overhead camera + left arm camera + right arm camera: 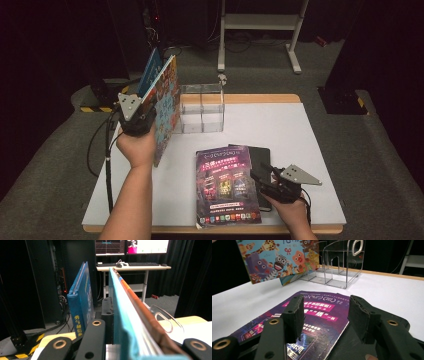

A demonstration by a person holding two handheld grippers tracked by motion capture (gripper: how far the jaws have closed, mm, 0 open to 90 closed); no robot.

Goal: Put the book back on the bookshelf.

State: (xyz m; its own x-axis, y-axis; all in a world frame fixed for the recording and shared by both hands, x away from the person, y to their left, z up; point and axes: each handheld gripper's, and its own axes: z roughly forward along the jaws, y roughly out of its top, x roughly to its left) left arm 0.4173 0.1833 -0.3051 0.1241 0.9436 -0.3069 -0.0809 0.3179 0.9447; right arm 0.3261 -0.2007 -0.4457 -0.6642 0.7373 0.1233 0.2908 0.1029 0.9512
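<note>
The left gripper point(142, 117) is clamped on an upright picture book point(166, 107) at nine o'clock of the clear file rack point(202, 107); next, slot it in. Right gripper point(272, 182), jaws apart, hovers over the purple magazine point(226, 182) on the desk point(300, 135).

We see a children's picture book point(167, 107) with a glossy printed card cover, its page edges point(140, 337) looking like plain paper. The second book point(81, 303) beside it has a smooth blue cover with a slight sheen. The magazine point(227, 185) lying flat is glossy paper in purple, creased at one corner, and the black book point(261, 159) under it looks matt. The file rack point(202, 107) is clear, shiny plastic. The surface point(295, 135) is smooth, matt white with a pale wooden edge. The fingers point(293, 315) of the right gripper point(325, 317) are matt black with rough, foam-like pads, fixed by brass-coloured metal rivets. The floor point(380, 145) is grey carpet.
</note>
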